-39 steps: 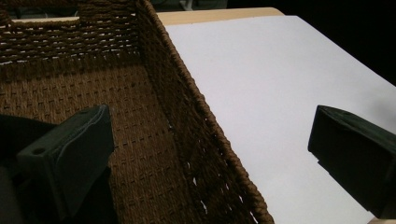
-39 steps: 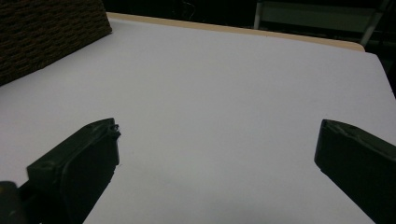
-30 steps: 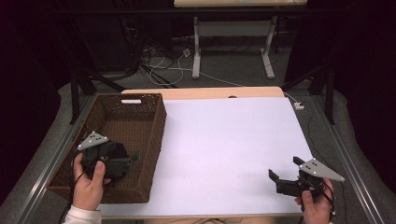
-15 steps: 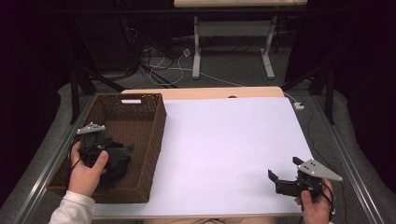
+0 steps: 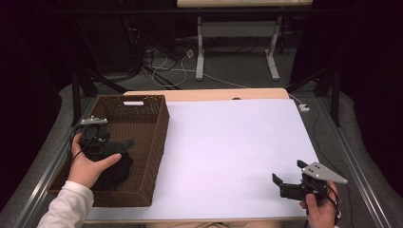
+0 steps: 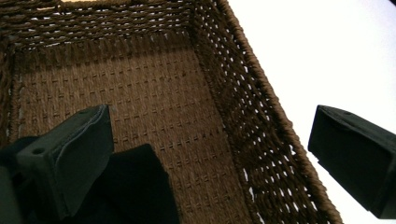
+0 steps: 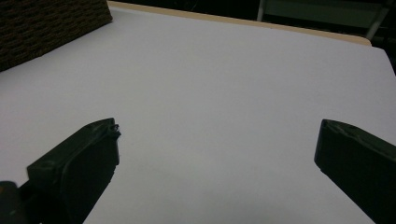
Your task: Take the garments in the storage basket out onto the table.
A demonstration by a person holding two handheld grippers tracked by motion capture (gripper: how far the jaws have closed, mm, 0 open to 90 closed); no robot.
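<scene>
The left gripper (image 5: 124, 145) hangs inside the brown woven basket (image 5: 159, 130) that stands along the left edge of the desk (image 5: 228, 142). The left hand (image 5: 88, 164) holds it over the near half of the basket, and the grey plate on top of it sits close to the basket's left wall. In the left gripper view its two black jaws stand wide apart with nothing between them: one jaw is over the basket floor, the other shows past the right wall, against the white desk surface. A dark cloth (image 6: 135, 191) lies on the basket floor at the near end, just below and beside the lower jaw; whether that jaw touches the cloth cannot be told. In the high view the same cloth (image 5: 114, 173) shows as a dark heap under the hand, against the near left part of the basket. The far half of the basket floor shows bare weave. The right gripper (image 5: 287, 178) is held by the right hand (image 5: 321, 209) at the near right corner of the desk, well apart from the basket, its jaws pointing left across the white surface. In the right gripper view those jaws are also spread wide and hold nothing, with plain white desk between them and a corner of the basket (image 7: 51, 21) far off at the upper left.
</scene>
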